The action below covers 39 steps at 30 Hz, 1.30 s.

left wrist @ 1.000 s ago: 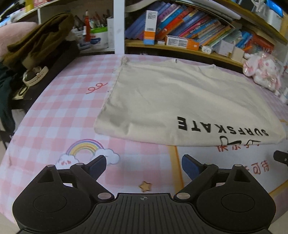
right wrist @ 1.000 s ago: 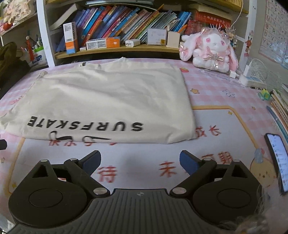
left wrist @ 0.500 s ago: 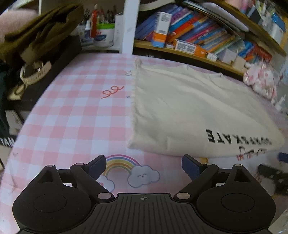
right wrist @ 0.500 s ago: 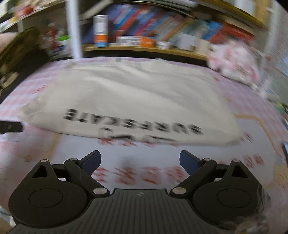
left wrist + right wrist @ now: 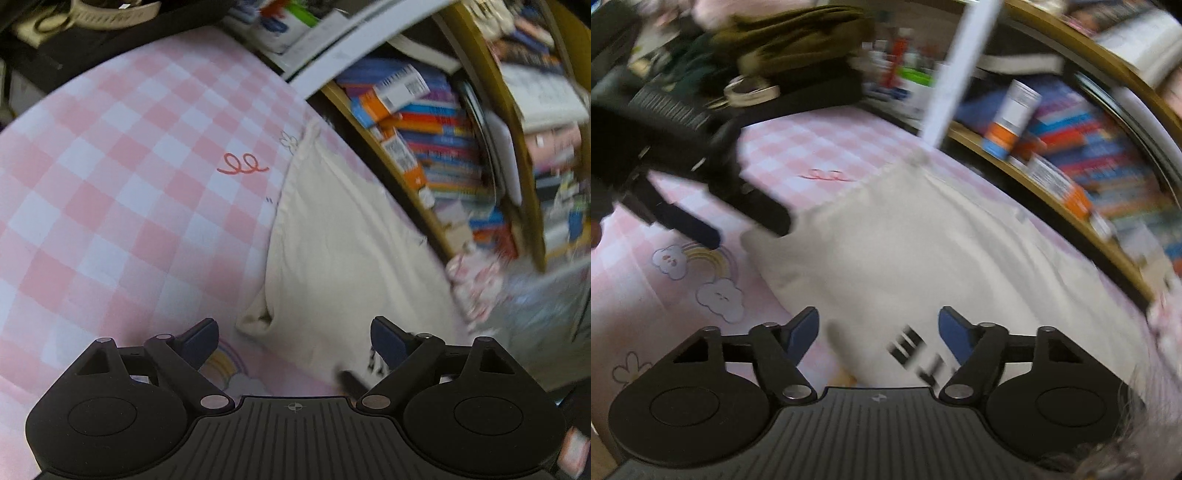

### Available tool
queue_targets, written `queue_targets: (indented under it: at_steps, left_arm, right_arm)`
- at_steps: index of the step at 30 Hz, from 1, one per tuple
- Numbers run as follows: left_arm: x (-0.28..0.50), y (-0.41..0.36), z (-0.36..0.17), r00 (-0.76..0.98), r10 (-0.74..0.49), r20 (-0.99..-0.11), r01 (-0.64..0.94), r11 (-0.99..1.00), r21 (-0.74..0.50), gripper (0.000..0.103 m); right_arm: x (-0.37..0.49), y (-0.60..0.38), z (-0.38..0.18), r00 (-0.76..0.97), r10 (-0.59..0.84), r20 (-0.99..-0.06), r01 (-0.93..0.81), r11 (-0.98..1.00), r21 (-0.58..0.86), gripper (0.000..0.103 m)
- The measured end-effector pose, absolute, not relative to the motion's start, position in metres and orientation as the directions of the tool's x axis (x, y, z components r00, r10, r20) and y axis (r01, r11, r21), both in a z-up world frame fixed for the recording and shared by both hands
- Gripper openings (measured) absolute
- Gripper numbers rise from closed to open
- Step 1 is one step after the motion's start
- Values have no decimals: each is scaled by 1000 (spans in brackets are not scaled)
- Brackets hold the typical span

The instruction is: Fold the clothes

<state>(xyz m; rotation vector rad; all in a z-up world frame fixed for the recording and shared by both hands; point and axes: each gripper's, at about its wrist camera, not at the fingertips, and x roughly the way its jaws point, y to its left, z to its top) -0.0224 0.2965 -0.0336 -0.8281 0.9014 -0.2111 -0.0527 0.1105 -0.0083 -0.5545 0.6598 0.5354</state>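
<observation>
- Currently, a cream shirt [image 5: 343,251] is seen lying flat on a pink checked cloth [image 5: 110,155], running from the lower centre of the left wrist view up toward its upper right.
- A bookshelf [image 5: 436,122] packed with books is blurred across the upper right of both views.
- The left gripper [image 5: 291,338] is held just above the shirt's near corner, at the bottom centre of its own view; its jaws are wide apart and closing slightly, and nothing is gripped yet.
- That corner is puckered and sits between the two dark pads, so the gripper seems to be lined up to pinch it.
- In the right wrist view, the left gripper appears again as a dark, blurred shape at the centre left, with its fingers [image 5: 768,218] over the shirt's edge.
- The right gripper [image 5: 877,330] is held low over the shirt's printed edge at the bottom centre of its view; its jaws are closing, about two thirds open.
- Black letters [image 5: 916,350] and cream fabric lie between the right pads, but no pressing contact can be made out, so no hold is judged to exist yet.
- Both grippers are tilted downward at the same side of the shirt, probably so that this edge can be lifted and folded across.
</observation>
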Motion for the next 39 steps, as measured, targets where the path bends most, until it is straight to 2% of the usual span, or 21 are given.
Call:
queue_targets:
  at_steps: [3,6,14,15,17,18,19,24,28,29,30,31,32,33,34,35,36,39]
  left_arm:
    - [-17,303,-38,622,-502,-601,-202,638,-743,86]
    - [-16,311,-42,627,-506,-592,-236,601,-763,86]
    - [-21,316,-48,620,-536,-572,-264,545,-796,85]
    - [-22,315,-49,618,-542,-569,-266,538,-800,85]
    - [-23,315,-51,615,-550,-564,-275,521,-808,85]
    - [-24,315,-52,616,-554,-560,-278,513,-812,85]
    - [-23,316,-53,617,-559,-554,-281,501,-819,85]
    - [-11,312,-66,617,-621,-483,-283,397,-873,85]
    - [7,299,-76,619,-666,-416,-262,325,-909,85]
    - [11,296,-77,619,-669,-412,-262,318,-911,82]
    - [13,294,-77,615,-667,-421,-269,324,-907,70]
    - [14,292,-77,611,-663,-433,-277,333,-901,64]
    - [16,289,-78,606,-660,-444,-285,341,-896,53]
    - [17,287,-78,601,-656,-456,-293,350,-890,38]
    - [17,287,-80,597,-650,-470,-305,358,-882,32]
    - [16,287,-82,593,-643,-485,-318,366,-875,23]
    - [15,287,-84,588,-637,-499,-331,374,-867,19]
    - [14,285,-84,586,-617,-526,-334,407,-850,10]
  right_arm:
    - [-48,131,-14,656,290,-697,-664,660,-350,65]
    - [-46,146,-16,630,303,-715,-705,609,-363,55]
    - [-56,177,-16,547,371,-750,-799,498,-337,53]
    - [-54,180,-19,544,362,-757,-800,497,-336,49]
    - [-47,184,-25,530,353,-771,-803,501,-323,30]
    - [-43,183,-24,529,352,-772,-799,514,-312,10]
    - [-39,182,-23,533,348,-771,-790,530,-307,5]
    - [-43,160,11,579,418,-700,-747,617,-250,4]
    - [-46,155,18,549,429,-717,-753,626,-202,4]
    - [-46,154,18,541,431,-722,-754,629,-189,4]
    - [-47,153,17,535,431,-727,-755,630,-182,4]
    - [-49,153,16,530,430,-731,-755,631,-176,5]
    - [-50,153,15,524,429,-736,-756,632,-170,7]
    - [-51,149,16,520,429,-739,-755,635,-163,14]
    - [-51,142,18,517,430,-740,-754,638,-156,35]
    - [-51,136,19,514,431,-742,-753,641,-148,45]
    - [-52,130,21,510,432,-743,-751,645,-141,52]
    - [-44,101,28,482,428,-764,-738,669,-91,55]
